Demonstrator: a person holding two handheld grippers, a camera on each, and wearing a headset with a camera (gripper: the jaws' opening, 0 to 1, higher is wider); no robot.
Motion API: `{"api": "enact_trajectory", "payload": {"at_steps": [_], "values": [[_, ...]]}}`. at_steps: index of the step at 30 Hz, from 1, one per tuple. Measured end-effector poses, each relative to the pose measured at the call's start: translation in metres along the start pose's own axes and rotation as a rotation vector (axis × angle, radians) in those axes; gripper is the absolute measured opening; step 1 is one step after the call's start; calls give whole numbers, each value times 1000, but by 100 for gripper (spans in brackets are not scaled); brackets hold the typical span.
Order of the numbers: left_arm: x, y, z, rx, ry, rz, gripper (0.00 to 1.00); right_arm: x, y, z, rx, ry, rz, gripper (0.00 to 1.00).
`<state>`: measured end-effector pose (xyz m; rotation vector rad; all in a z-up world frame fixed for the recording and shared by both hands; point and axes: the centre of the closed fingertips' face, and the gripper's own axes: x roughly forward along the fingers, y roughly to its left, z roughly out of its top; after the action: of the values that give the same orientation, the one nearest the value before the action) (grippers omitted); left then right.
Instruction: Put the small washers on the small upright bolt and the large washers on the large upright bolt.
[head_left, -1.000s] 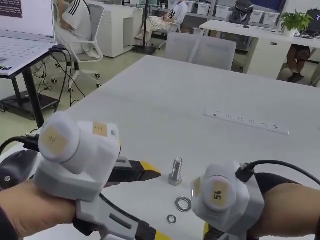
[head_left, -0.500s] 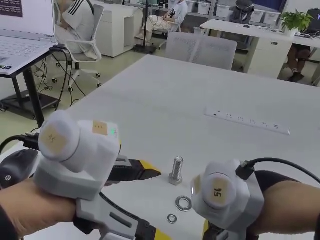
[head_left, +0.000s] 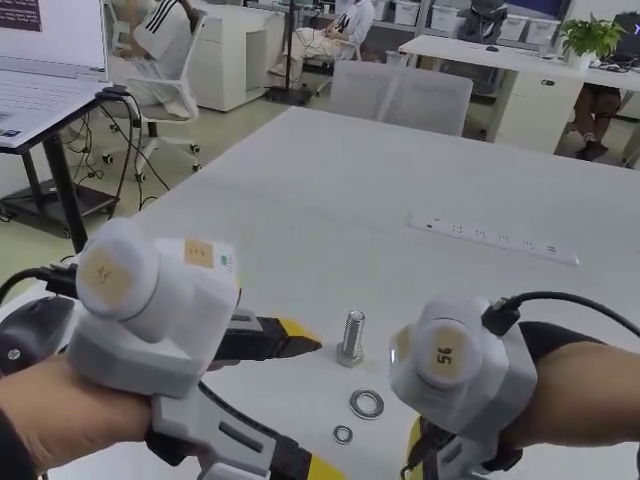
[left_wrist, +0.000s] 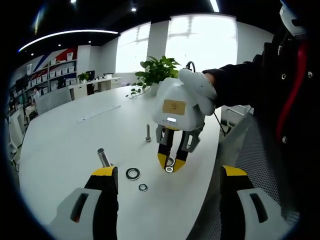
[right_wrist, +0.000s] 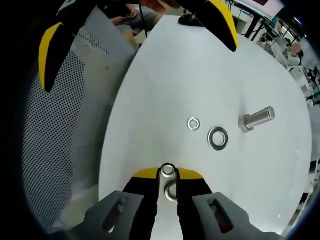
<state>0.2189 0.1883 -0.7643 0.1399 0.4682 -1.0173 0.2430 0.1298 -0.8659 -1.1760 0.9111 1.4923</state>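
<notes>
- Clamping a washer (right_wrist: 168, 171) between its yellow-tipped jaws, the right gripper (left_wrist: 170, 161) points down at the white counter (head_left: 350, 200), close to the near edge.
- I cannot tell whether that pinched washer is a small or a large one.
- The left gripper (head_left: 312, 405) is released, its jaws spread wide with nothing between them. In the head view one jaw tip reaches toward the large bolt (head_left: 351, 340) from the left without touching it.
- The large bolt stands upright on its head on the counter, between the two grippers in the head view.
- A large washer (head_left: 367, 404) lies flat just in front of the large bolt. A small washer (head_left: 343, 434) lies flat just beside it, nearer the counter edge, and the two do not touch.
- The small bolt (left_wrist: 148, 132) stands upright farther along the counter in the left gripper view, well apart from the loose washers.
- No washer sits on either bolt.
- A white power strip (head_left: 495, 243) lies farther back on the counter.
</notes>
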Motion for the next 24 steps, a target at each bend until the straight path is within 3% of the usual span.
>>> {"api": "enact_trajectory", "payload": {"at_steps": [24], "values": [[3, 0, 1, 3, 6, -9, 84, -30, -24, -48, 121, 11, -66, 13]]}}
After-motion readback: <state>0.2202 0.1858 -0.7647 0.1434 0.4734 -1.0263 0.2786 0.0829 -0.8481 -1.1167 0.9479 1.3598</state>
